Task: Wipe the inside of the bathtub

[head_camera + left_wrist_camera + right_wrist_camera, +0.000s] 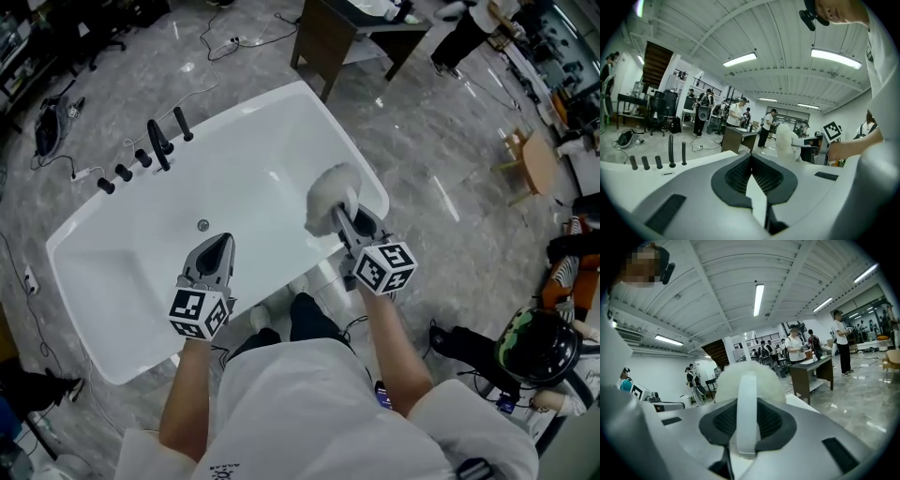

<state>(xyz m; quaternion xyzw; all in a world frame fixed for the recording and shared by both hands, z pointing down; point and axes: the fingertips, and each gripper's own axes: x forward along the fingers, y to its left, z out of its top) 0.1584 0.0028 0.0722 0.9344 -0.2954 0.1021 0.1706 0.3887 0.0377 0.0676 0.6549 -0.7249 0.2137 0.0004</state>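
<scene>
Room: grey marbled floor (422, 141) on every side, cables trailing at the upper left, a dark desk (328, 42) at the top edge. Both gripper views show people busy far behind.

Bathtub: the big white bathtub (112, 272) lies diagonally across the middle of the head view, empty. The person stands at its near long rim, lower centre, so both arms can reach over into the basin.

Right gripper: the right gripper (349, 220) is right of centre, over the tub's right end. Its own view shows the jaws clamped on a narrow white handle (746, 408) standing upright between the pads. I'd say that firm pinch is there so the tool won't twist once it's pressed to the wall.

Duster: a fluffy white duster (330, 192) sits on the end of that handle, pointing ahead of the jaws. It's close to the inner wall by the far rim. Whether it touches the enamel, I can't tell from here.

Left gripper: the left gripper (220, 246) hovers just left of centre over the tub floor, jaws brought together with nothing between them. It looks like a spare hand held out of the duster's way.

Taps: a row of black taps (155, 145) stands on the far rim, upper left of the tub, well apart from both tools.

Drain: the small round drain (202, 225) is mid-floor, just above the left gripper.

Stage: wiping looks barely begun, with nearly the whole basin ahead.
</scene>
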